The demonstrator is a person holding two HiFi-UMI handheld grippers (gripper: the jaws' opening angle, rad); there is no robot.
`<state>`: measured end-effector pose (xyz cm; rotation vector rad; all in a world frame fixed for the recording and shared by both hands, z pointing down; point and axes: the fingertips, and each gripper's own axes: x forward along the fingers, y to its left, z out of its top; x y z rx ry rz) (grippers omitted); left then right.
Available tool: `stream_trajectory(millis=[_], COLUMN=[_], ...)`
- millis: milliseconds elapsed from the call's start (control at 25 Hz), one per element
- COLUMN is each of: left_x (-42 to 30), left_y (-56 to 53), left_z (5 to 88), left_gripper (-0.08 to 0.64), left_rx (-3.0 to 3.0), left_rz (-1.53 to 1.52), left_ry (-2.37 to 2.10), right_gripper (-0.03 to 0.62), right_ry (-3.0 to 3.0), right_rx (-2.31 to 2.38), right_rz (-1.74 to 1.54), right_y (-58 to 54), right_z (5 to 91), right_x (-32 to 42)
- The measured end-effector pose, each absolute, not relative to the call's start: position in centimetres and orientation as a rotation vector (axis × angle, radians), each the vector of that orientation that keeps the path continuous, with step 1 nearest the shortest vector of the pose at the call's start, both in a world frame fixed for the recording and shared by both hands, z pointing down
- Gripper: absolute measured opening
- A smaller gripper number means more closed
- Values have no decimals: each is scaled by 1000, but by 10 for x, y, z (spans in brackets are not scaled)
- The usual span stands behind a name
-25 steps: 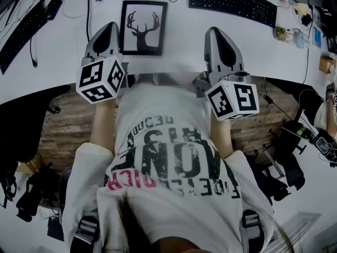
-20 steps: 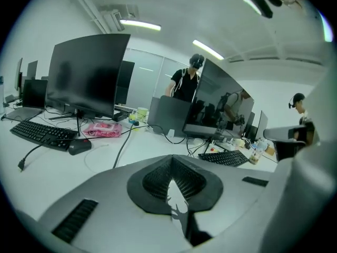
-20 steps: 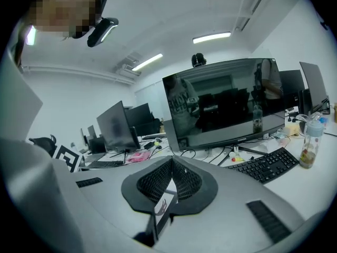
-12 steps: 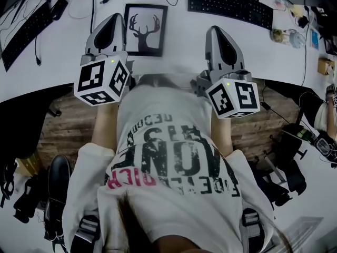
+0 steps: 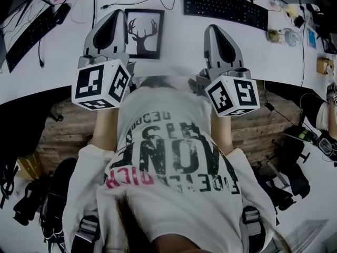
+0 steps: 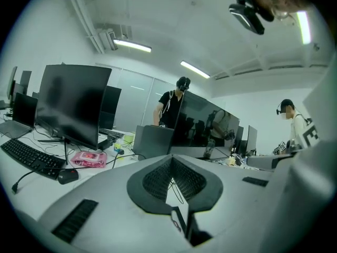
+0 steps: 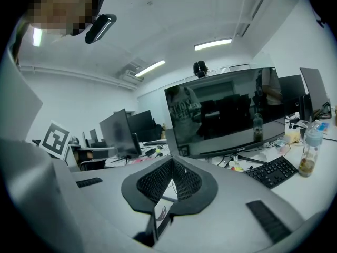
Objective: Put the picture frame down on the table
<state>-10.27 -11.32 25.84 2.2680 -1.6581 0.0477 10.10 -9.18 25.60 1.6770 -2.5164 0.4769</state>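
**Inspector:** Your fingers are pressing together on both the left gripper and the right gripper, gripping nothing.

**Operator:** And the picture frame?

**Inspector:** It is lying flat on the table, showing just beside your left gripper. A keyboard is sitting beyond the right one.

Deer picture frame flat on table

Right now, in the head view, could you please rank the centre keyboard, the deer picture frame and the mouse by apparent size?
1. Keyboard: longest, though close to the frame in area.
2. Deer picture frame.
3. Mouse: clearly smallest.
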Motion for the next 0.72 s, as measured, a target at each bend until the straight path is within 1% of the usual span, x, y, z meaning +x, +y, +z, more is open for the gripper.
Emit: stream_trajectory(millis=[720], left_x=[-79], left_y=[-103], left_z=[218], left_gripper=[2], left_rx=[2335], left_rz=[-46], left_ry=[-1653], right_gripper=[0], right_ry=[-2585], right_rx=[1633], right_rz=[435], right_y=[-91], right_z=[236], right_x=[93])
